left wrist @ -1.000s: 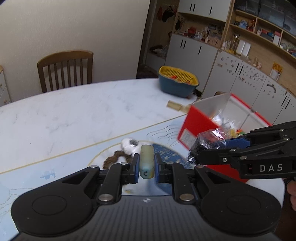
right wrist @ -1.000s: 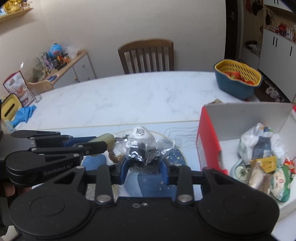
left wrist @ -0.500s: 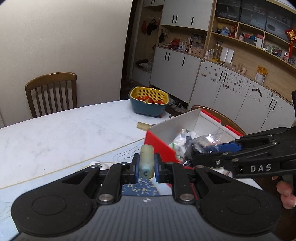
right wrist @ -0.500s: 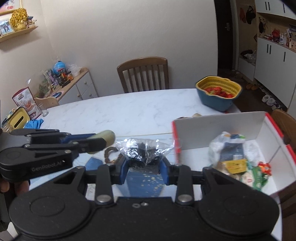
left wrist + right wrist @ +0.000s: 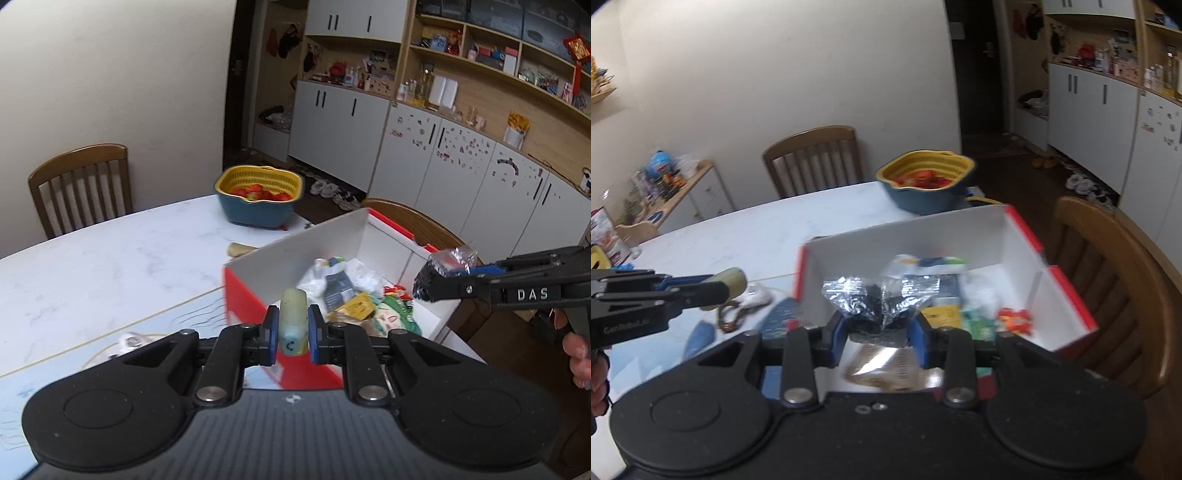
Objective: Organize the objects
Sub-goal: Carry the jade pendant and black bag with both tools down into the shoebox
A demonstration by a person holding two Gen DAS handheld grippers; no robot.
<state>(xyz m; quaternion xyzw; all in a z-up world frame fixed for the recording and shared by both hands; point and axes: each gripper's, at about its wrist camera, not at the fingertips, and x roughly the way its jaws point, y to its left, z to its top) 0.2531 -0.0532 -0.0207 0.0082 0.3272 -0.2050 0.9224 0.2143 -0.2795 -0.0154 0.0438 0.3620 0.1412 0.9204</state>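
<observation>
A crinkly clear-and-black plastic packet (image 5: 881, 306) is pinched in the right hand-held gripper (image 5: 879, 334) right above the red-and-white cardboard box (image 5: 1015, 236); a pale stubby cylinder (image 5: 292, 323), long axis pointing forward, is clamped by the left hand-held gripper (image 5: 292, 334) just short of the box's near wall

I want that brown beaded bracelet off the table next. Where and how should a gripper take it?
Pinch the brown beaded bracelet across one strand of its loop, coming from above: it lies flat on the blue patterned mat, so only a top-down pinch gets under nothing.
</observation>
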